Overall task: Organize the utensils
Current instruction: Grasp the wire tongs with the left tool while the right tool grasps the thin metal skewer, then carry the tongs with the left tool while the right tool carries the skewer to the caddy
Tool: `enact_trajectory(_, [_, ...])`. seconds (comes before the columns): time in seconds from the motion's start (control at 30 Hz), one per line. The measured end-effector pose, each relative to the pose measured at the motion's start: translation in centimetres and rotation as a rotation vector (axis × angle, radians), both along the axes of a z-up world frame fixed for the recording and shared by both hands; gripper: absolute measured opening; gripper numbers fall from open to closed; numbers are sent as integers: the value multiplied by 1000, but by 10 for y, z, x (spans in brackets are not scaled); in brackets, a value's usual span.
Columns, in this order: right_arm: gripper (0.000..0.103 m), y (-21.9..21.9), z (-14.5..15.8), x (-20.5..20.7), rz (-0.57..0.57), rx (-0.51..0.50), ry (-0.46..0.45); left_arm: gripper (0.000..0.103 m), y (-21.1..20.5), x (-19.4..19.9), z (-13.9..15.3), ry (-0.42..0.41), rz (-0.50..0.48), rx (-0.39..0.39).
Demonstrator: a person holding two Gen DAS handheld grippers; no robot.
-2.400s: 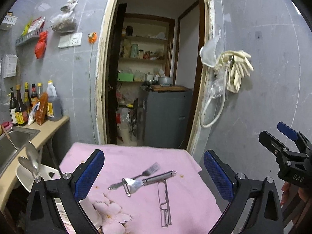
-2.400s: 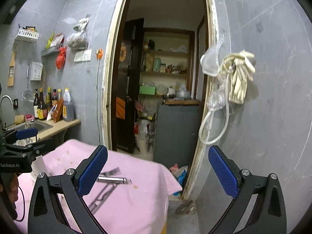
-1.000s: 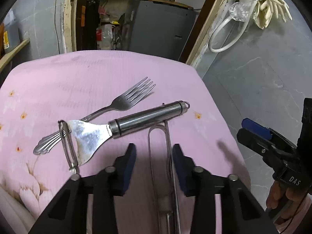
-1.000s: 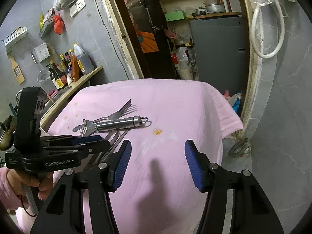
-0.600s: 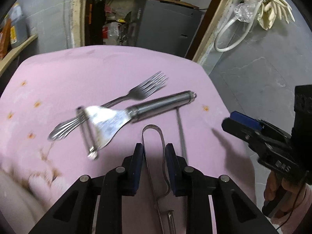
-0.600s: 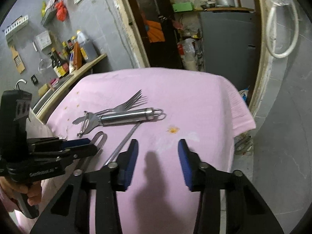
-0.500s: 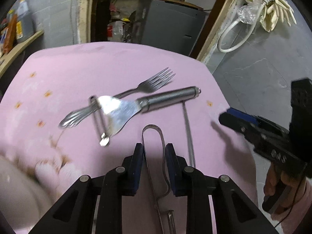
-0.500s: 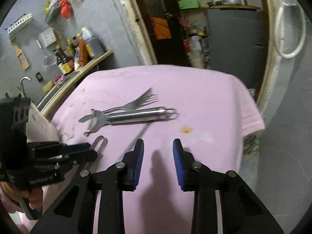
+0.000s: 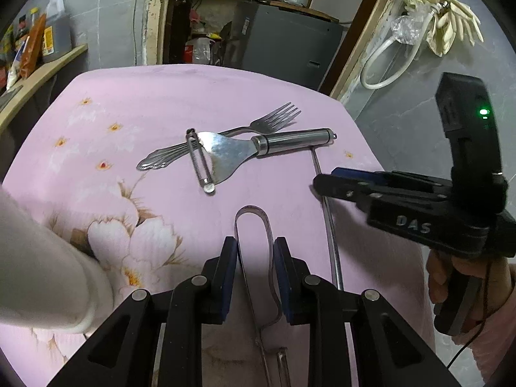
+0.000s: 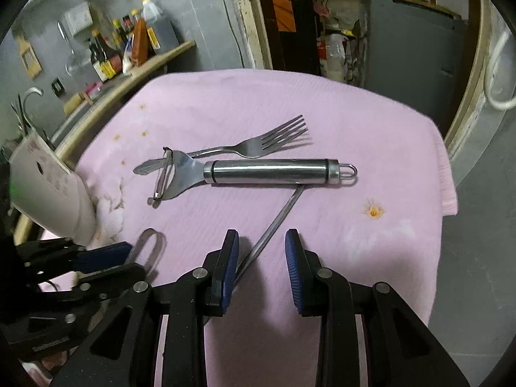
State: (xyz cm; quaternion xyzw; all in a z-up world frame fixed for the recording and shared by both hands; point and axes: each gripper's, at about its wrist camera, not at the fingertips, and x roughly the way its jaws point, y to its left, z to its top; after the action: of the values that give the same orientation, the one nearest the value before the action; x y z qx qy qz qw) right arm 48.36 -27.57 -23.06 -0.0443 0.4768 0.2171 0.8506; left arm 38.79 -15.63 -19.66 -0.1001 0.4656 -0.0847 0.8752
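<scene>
A steel peeler lies across a fork on the pink cloth. My left gripper is shut on the looped handle of a thin metal utensil; its loop also shows in the right wrist view. A straight metal rod runs from under the peeler's handle toward my right gripper. The right gripper is narrowly open, the rod against its left pad. It also shows at the right of the left wrist view.
A white holder stands at the cloth's left edge. A wooden counter with sauce bottles lies beyond it. A doorway with a grey cabinet is behind. The cloth's right edge drops to the floor.
The left gripper closed on the looped utensil and drew it back from the peeler. The right gripper narrowed and came in low over the cloth, up to the rod.
</scene>
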Motion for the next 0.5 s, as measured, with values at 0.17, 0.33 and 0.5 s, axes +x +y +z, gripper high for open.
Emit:
enact_trajectory(0.17, [11,4,5,-16,3,-107,53,23,6,-5,-1,3,6,-23])
enact_trajectory(0.33, [8,-14,8,-46,4,-107,138,23,7,-10,-2,20,-5,-36])
enact_trajectory(0.5, [9,-23,10,-50,-32,-79,166,23,9,-10,-3,47,-32,-39])
